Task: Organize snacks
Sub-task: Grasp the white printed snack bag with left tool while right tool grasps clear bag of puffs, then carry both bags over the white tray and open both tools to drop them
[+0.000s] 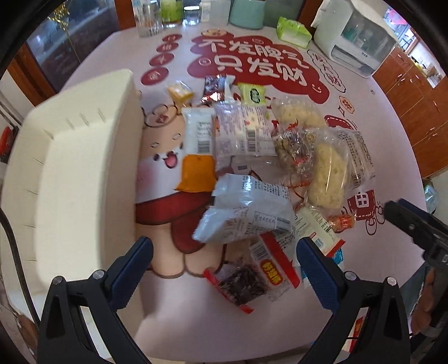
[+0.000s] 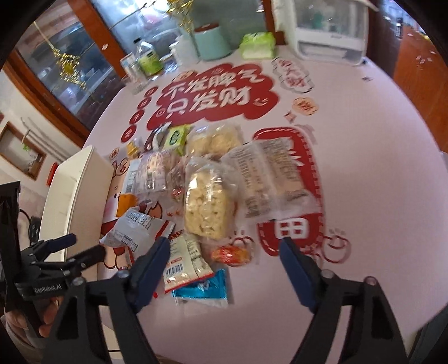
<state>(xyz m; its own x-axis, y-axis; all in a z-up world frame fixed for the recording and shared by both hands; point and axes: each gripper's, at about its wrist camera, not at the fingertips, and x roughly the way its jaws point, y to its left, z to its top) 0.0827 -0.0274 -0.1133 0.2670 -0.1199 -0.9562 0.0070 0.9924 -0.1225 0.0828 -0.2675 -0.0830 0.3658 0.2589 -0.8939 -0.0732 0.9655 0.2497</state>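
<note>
A heap of snack packets lies on the pink printed tablecloth (image 1: pixel 378 140). My left gripper (image 1: pixel 224 252) hangs open over the heap's near end, above a grey-white packet (image 1: pixel 246 215) and a red packet of dark snacks (image 1: pixel 243 282). A cream storage bin (image 1: pixel 84 168) stands just left of it. My right gripper (image 2: pixel 225 246) is open above a small orange-red sweet (image 2: pixel 231 254), beside a white barcode packet (image 2: pixel 184 260) and a blue packet (image 2: pixel 201 288). A clear bag of rice crisp (image 2: pixel 207 207) lies just beyond. Nothing is held by either gripper.
At the table's far edge stand drinking glasses (image 1: pixel 148 19), a green-labelled jar (image 1: pixel 170 14), a teal container (image 1: pixel 246 14), a green tissue pack (image 1: pixel 292 32) and a white appliance (image 1: pixel 358 42). Wooden cabinets (image 1: pixel 420 112) line the right. A hand (image 2: pixel 42 316) holds the left gripper.
</note>
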